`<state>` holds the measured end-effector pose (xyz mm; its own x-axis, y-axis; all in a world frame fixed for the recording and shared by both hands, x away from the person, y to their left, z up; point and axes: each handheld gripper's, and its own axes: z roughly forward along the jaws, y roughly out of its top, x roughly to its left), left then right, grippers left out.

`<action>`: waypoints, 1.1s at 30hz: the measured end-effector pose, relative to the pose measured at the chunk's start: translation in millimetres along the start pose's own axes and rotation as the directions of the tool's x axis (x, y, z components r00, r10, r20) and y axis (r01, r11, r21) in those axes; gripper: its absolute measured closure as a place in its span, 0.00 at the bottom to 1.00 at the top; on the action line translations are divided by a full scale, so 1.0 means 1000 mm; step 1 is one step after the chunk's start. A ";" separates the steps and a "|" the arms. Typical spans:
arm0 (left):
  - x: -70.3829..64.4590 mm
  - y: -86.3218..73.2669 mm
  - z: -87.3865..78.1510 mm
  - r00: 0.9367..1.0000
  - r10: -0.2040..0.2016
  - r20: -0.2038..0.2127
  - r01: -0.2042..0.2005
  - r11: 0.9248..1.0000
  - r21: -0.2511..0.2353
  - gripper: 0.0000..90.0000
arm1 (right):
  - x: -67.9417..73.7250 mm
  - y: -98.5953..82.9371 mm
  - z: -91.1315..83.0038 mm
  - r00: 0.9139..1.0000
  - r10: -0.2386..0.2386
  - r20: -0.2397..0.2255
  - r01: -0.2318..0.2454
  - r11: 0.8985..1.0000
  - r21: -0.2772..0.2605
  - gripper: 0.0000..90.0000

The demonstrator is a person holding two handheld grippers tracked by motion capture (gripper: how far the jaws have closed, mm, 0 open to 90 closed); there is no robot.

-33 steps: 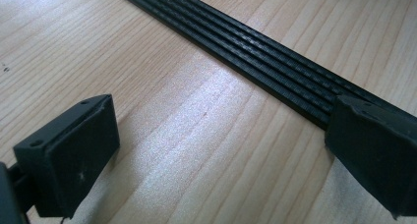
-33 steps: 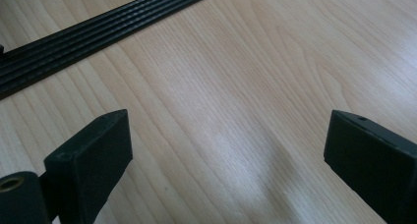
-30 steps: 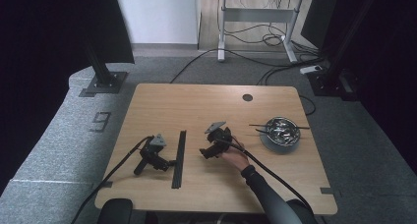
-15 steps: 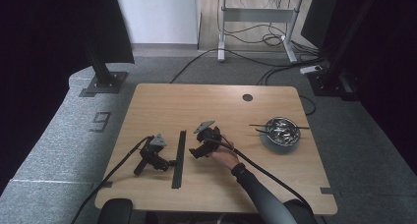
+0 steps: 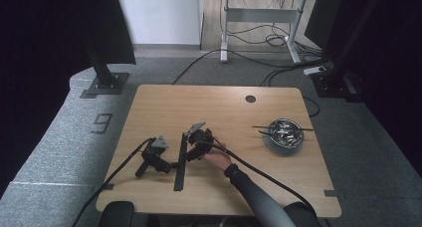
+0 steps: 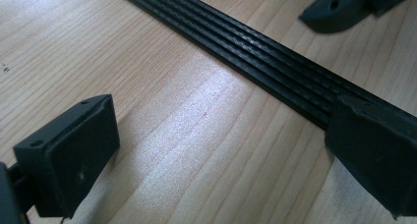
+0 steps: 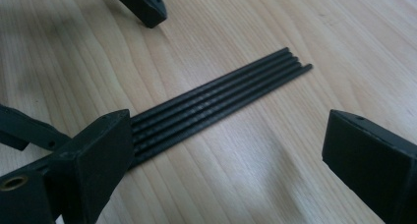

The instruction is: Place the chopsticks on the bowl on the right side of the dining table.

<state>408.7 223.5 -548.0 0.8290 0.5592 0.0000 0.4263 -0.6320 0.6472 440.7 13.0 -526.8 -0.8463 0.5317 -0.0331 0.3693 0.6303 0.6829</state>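
Observation:
A flat row of several long black rods (image 5: 180, 163) lies on the wooden table (image 5: 219, 105), running front to back. My left gripper (image 5: 165, 164) rests on the table just left of it with no hand on it. It stands open (image 6: 221, 130), its right jaw over the rods (image 6: 255, 57). A hand holds my right gripper (image 5: 192, 148) at the rods' far end. It is open (image 7: 236, 135) and low over the table, with the rods (image 7: 221, 98) running in between its jaws, untouched.
A metal bowl (image 5: 284, 133) stands at the right of the table, with black sticks lying across its rim. A round cable hole (image 5: 250, 98) is near the far edge. Cables trail from both grippers toward the front edge.
The hand has carried my right gripper leftward across the table, from the middle to the far end of the black rods. The left gripper has stayed put.

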 end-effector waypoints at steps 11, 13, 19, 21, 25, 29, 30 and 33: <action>0.000 0.000 0.000 1.000 -0.003 0.001 0.003 1.000 -0.001 0.00 | 0.004 0.000 0.011 1.000 -0.007 -0.009 0.007 1.000 0.017 0.06; 0.000 0.000 0.000 1.000 -0.003 0.001 0.003 1.000 -0.001 0.00 | 0.004 -0.001 0.012 1.000 -0.014 -0.008 0.014 1.000 0.025 0.06; 0.000 0.000 0.000 1.000 -0.002 0.001 0.002 1.000 0.000 0.00 | 0.001 -0.002 0.016 1.000 0.000 -0.008 0.000 0.999 0.035 0.06; 0.000 0.000 0.000 1.000 -0.001 0.001 0.001 1.000 0.001 0.00 | 0.000 -0.002 0.017 1.000 0.011 -0.013 -0.010 0.999 0.032 0.06; 0.000 0.000 0.000 1.000 -0.001 0.001 0.001 1.000 0.001 0.00 | -0.001 -0.003 0.018 1.000 0.020 -0.018 -0.019 0.999 0.032 0.06; 0.000 0.000 0.000 1.000 -0.003 0.001 0.003 1.000 -0.001 0.00 | -0.003 -0.003 0.017 1.000 0.021 -0.011 -0.021 0.999 0.038 0.06; 0.000 0.000 0.000 1.000 -0.003 0.001 0.003 1.000 -0.001 0.00 | -0.003 -0.002 0.017 1.000 0.019 -0.008 -0.018 0.999 0.040 0.06; 0.000 0.000 0.000 1.000 -0.003 0.001 0.003 1.000 -0.001 0.00 | -0.004 -0.002 0.017 1.000 0.012 0.002 -0.012 0.999 0.044 0.07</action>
<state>408.5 223.4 -548.1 0.8279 0.5608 -0.0027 0.4286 -0.6296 0.6480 449.4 18.9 -540.4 -0.8410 0.5405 -0.0260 0.3963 0.6480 0.6504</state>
